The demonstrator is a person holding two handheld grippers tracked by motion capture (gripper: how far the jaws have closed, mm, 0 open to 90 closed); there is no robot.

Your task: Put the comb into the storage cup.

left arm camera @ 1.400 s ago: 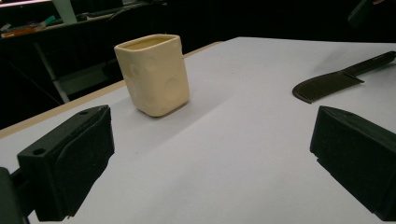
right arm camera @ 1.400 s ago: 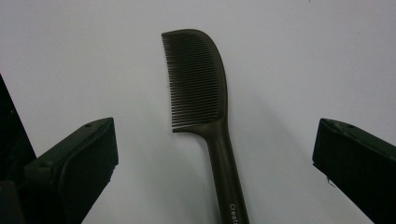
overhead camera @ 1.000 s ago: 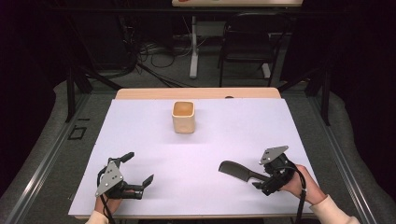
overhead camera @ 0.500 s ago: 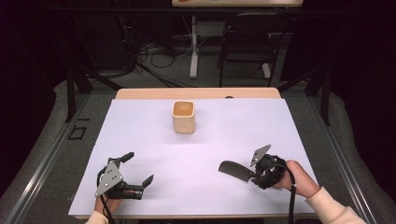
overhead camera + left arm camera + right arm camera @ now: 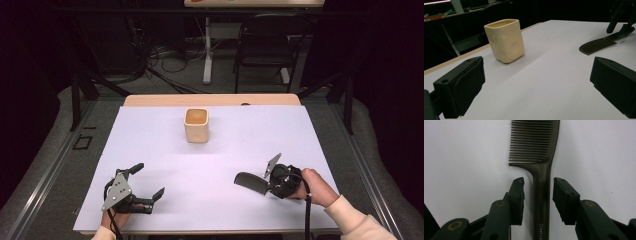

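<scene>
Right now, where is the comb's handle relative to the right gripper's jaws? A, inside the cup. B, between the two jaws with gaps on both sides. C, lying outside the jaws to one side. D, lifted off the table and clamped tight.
B: in the right gripper view the comb handle runs between the right gripper jaws, a sliver of table showing on each side.
</scene>
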